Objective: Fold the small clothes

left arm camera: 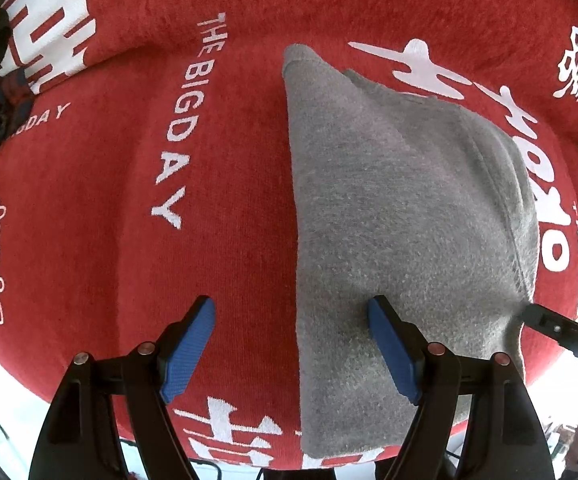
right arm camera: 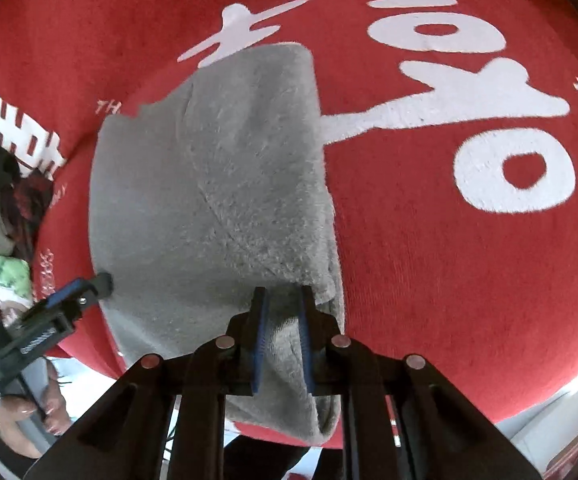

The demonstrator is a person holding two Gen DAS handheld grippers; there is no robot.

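**Pinching the near edge of the grey garment for a fold**

Right gripper (right arm camera: 283, 340): blue pads drawn close together with a bunch of the grey garment (right arm camera: 217, 208) clamped between them at its near edge. Left gripper (left arm camera: 291, 350): jaws standing wide apart, nothing between the pads; one finger over the cloth's left margin, the other over bare red blanket (left arm camera: 109, 200).

The garment lies partly folded on the blanket, long axis running away from both cameras, near end close to the blanket's edge. A dark heap of other clothes (right arm camera: 17, 200) sits well off to the left.

Judgement: lift only enough to clear the layer beneath, carry the pinched edge straight along the garment's length, and keep both side edges aligned. The open left gripper would serve best pressing the cloth down so it doesn't drag.
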